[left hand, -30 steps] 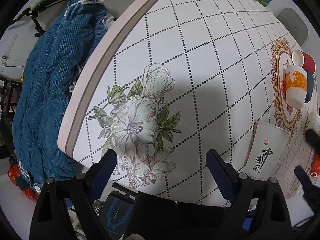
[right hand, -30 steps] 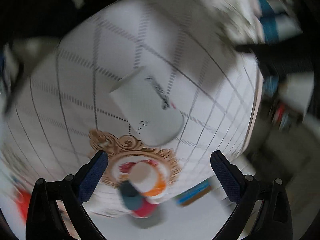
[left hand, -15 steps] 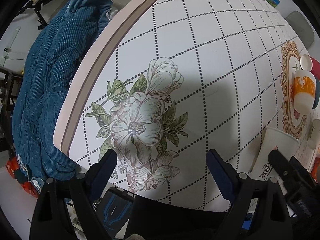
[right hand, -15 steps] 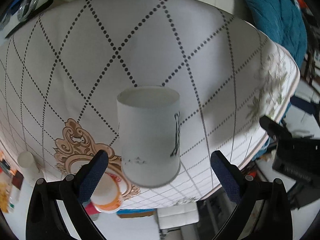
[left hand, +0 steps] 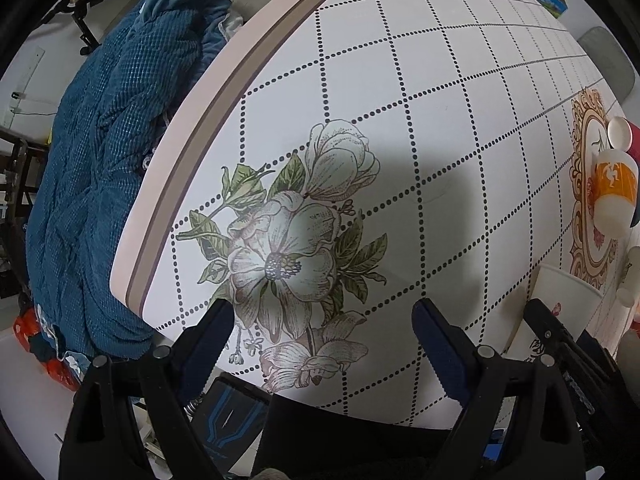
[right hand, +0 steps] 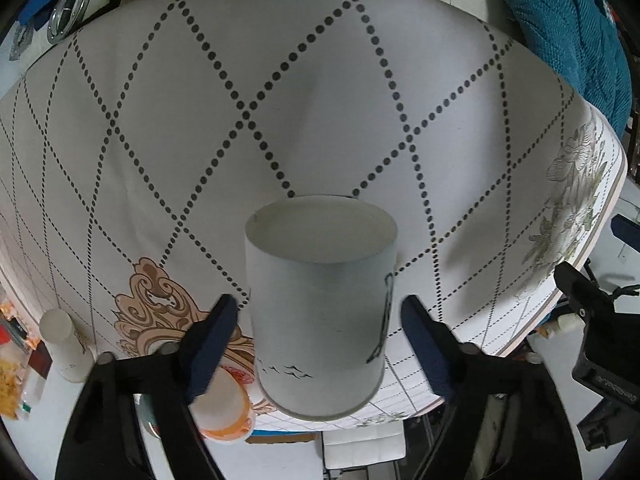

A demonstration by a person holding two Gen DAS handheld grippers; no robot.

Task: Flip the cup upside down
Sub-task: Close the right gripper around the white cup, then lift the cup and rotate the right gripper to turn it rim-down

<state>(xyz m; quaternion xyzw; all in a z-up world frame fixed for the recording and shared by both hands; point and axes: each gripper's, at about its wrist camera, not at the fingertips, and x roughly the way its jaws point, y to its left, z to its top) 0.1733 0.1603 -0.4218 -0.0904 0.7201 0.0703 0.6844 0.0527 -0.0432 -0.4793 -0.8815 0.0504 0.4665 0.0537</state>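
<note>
1. Leftmost, the left gripper (left hand: 322,340) hovers over the flowered tablecloth (left hand: 400,120), fingers spread, holding nothing.
2. Centrally, the white paper cup (right hand: 320,300) stands on the cloth, its wide end toward the camera.
3. Around it, the right gripper (right hand: 318,328) has fingers spread, flanking the cup's sides without touching.

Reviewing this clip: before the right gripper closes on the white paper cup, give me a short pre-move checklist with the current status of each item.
1. Paper cup sits between the right gripper fingers: ok.
2. Right jaws open, pads beside both cup walls: ok.
3. Pads touching the cup: cannot tell.
4. Orange-and-white cup lies close behind the near finger; may get bumped: not ok.
5. Left gripper open and empty, off to the side over the flower print: ok.
6. Paper cup's open end points at the table; contents: cannot tell.
</note>
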